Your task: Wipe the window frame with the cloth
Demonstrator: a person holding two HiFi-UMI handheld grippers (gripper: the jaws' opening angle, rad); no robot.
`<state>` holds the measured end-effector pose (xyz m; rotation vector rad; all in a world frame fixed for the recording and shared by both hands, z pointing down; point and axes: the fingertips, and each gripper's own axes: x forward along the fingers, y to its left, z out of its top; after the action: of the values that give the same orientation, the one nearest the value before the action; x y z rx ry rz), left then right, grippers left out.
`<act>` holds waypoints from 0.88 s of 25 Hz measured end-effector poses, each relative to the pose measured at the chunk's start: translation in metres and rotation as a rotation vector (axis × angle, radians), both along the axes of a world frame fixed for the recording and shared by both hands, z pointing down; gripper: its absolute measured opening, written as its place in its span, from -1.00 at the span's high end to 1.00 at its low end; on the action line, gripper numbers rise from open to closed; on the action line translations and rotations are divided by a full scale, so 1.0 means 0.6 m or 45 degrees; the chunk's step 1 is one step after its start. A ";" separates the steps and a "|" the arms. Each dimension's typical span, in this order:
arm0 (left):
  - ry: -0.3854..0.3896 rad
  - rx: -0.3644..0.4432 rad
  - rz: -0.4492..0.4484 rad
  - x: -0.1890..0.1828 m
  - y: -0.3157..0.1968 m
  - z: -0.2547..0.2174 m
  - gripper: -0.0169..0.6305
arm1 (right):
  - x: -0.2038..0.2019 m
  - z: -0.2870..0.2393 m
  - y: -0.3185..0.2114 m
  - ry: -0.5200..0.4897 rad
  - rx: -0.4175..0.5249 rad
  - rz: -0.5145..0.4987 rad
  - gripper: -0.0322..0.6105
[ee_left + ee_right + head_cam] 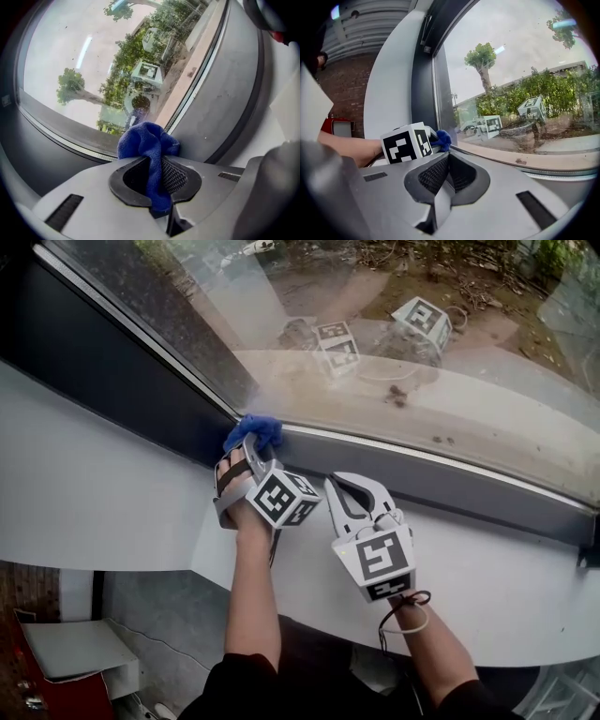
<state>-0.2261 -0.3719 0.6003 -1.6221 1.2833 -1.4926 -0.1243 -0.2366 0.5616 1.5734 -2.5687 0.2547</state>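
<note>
The left gripper (251,452) (157,174) has its jaws pinching the cloth (253,431) (146,142). A narrow fold of the blue cloth runs down between the ribbed pads. The rest bunches out past the jaw tips in a loose wad. That wad sits at the line where the glass (422,343) meets the dark frame (450,482) (218,93), close to a corner of the window. No view shows whether it presses on the frame or only lies against it, because the wad covers the contact.

The right gripper (339,480) (447,177) is just beside the left one, over the white sill (103,493). Its jaws are pressed together with nothing between them.

In the head view the left marker cube (279,499) and the hand (234,486) hide most of the left jaws. In the right gripper view that cube (407,142) covers all but a small blue tip of the cloth (443,138). The frame runs off both sides of the head view. Reflections of the cubes blur the dusty glass.
</note>
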 end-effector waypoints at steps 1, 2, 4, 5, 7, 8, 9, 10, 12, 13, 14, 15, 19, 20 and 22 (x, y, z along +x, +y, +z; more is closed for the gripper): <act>0.004 -0.006 0.006 0.003 0.003 0.002 0.79 | 0.003 0.001 0.002 -0.001 -0.002 0.005 0.88; 0.007 -0.012 0.013 0.006 0.004 0.004 0.79 | 0.006 0.003 0.002 -0.003 -0.005 0.012 0.88; 0.008 -0.023 0.029 0.007 0.006 0.006 0.79 | 0.004 0.003 0.001 -0.001 -0.011 0.023 0.88; 0.009 -0.028 0.037 0.007 0.009 0.005 0.79 | 0.001 0.001 0.002 0.002 -0.012 0.026 0.88; 0.013 -0.037 0.056 0.008 0.019 0.000 0.79 | -0.003 -0.002 0.010 0.012 -0.005 0.032 0.88; 0.011 -0.039 0.067 0.013 0.025 -0.001 0.79 | 0.000 -0.002 0.015 0.017 0.000 0.035 0.88; 0.005 -0.038 0.077 0.022 0.029 -0.001 0.79 | 0.007 0.001 0.019 0.022 0.004 0.038 0.88; -0.004 -0.035 0.086 0.033 0.032 0.000 0.79 | 0.017 0.004 0.021 0.024 0.008 0.044 0.88; -0.021 -0.030 0.105 0.051 0.034 0.004 0.79 | 0.035 0.006 0.023 0.026 0.019 0.064 0.88; -0.024 -0.031 0.114 0.056 0.035 0.006 0.79 | 0.041 0.006 0.024 0.030 0.023 0.075 0.88; -0.025 -0.035 0.123 0.060 0.037 0.007 0.79 | 0.046 0.007 0.025 0.037 0.024 0.083 0.88; -0.027 -0.040 0.131 0.064 0.040 0.008 0.79 | 0.050 0.008 0.027 0.050 0.027 0.086 0.88; -0.043 -0.050 0.181 0.089 0.055 0.006 0.79 | 0.068 0.000 0.038 0.100 0.064 0.096 0.88; -0.044 -0.053 0.197 0.096 0.060 0.005 0.79 | 0.072 -0.001 0.042 0.104 0.066 0.102 0.88; -0.041 -0.059 0.228 0.112 0.071 0.005 0.79 | 0.081 -0.001 0.051 0.113 0.065 0.114 0.88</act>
<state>-0.1590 -0.3293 0.6033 -1.6877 1.0634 -1.4421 -0.0759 -0.2058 0.5609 1.6800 -2.4608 0.1250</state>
